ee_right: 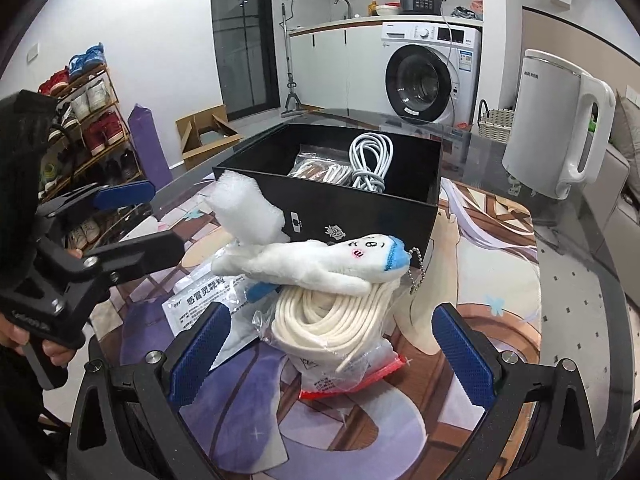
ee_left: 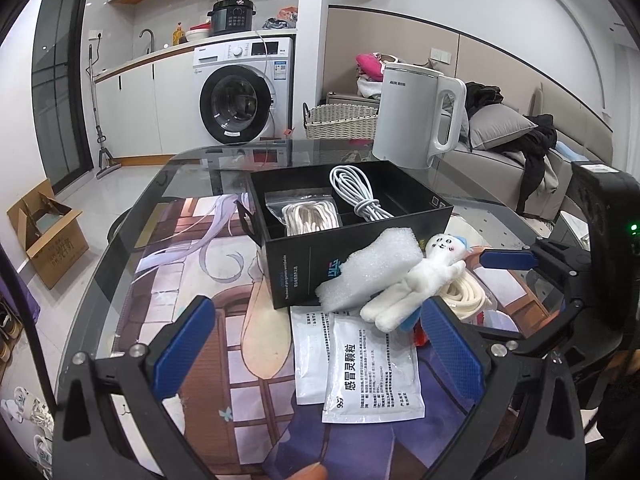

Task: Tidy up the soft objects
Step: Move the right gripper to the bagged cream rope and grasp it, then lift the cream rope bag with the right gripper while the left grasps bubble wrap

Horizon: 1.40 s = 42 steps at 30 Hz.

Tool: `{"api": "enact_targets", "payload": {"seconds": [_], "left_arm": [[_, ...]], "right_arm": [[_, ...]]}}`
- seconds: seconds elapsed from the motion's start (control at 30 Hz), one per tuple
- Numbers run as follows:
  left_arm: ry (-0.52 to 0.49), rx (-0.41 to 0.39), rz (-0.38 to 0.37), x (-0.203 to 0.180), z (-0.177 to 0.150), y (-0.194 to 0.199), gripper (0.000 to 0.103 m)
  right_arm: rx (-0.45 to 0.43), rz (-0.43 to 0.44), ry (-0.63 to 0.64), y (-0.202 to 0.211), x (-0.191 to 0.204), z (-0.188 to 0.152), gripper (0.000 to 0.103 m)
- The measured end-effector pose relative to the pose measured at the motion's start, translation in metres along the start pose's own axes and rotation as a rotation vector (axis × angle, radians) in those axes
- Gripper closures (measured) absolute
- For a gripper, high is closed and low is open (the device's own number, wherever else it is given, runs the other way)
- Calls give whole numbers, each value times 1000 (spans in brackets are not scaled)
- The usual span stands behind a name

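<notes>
A black divided box (ee_left: 360,236) (ee_right: 360,196) holds a bagged cream cord (ee_left: 310,218) and a coiled white cable (ee_left: 354,194) (ee_right: 370,160). In front of it lie a white foam piece (ee_left: 370,270) (ee_right: 244,208), a white plush toy (ee_left: 416,280) (ee_right: 316,264), and a bagged coil of cream rope (ee_right: 332,320) (ee_left: 466,294). The plush lies across the rope bag. My left gripper (ee_left: 316,344) is open just short of the foam and plush. My right gripper (ee_right: 328,344) is open, its jaws either side of the rope bag.
Two white medicine sachets (ee_left: 368,376) (ee_right: 212,300) lie on the printed mat on the glass table (ee_left: 192,168). A white kettle (ee_left: 420,116) (ee_right: 560,128) stands behind the box. A washing machine, basket, cardboard box and shoe rack stand beyond the table.
</notes>
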<state>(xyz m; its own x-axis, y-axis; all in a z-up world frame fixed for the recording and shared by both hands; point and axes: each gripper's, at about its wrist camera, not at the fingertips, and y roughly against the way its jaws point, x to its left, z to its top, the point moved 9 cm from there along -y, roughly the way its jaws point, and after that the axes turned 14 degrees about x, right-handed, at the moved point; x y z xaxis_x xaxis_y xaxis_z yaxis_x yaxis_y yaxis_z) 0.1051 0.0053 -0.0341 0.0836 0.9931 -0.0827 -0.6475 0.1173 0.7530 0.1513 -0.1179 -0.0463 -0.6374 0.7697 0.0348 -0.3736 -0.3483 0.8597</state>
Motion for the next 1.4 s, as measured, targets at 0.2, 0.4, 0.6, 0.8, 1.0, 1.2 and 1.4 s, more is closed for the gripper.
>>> {"api": "enact_targets", "payload": {"seconds": [0.2,0.4,0.6,0.8,1.0,1.2,1.4], "left_arm": [[9,-7,2,2,1,3,0],[-2,-6,8,1,0,4,0],[3,4,12,3,-1,1,0],[-2,9,10,1,-2,0,0],[-17,14,5,-2,-3,0,0],[-16,15,10,-2,-2,0,0],[-18,19,5,-2,-3,-1,0]], "right_arm": [[9,-12,-3,-7,0,1,1],[4,-35,-9,-11,2,4,1],[6,-38,-24,-16,0,6,3],[23,-39,0,-22,3,7,26],[19,-39,46,-13,5,0,53],[17,-12,55,-4,1,-9,62],[-15,18,34,14,-9,-9,64]]}}
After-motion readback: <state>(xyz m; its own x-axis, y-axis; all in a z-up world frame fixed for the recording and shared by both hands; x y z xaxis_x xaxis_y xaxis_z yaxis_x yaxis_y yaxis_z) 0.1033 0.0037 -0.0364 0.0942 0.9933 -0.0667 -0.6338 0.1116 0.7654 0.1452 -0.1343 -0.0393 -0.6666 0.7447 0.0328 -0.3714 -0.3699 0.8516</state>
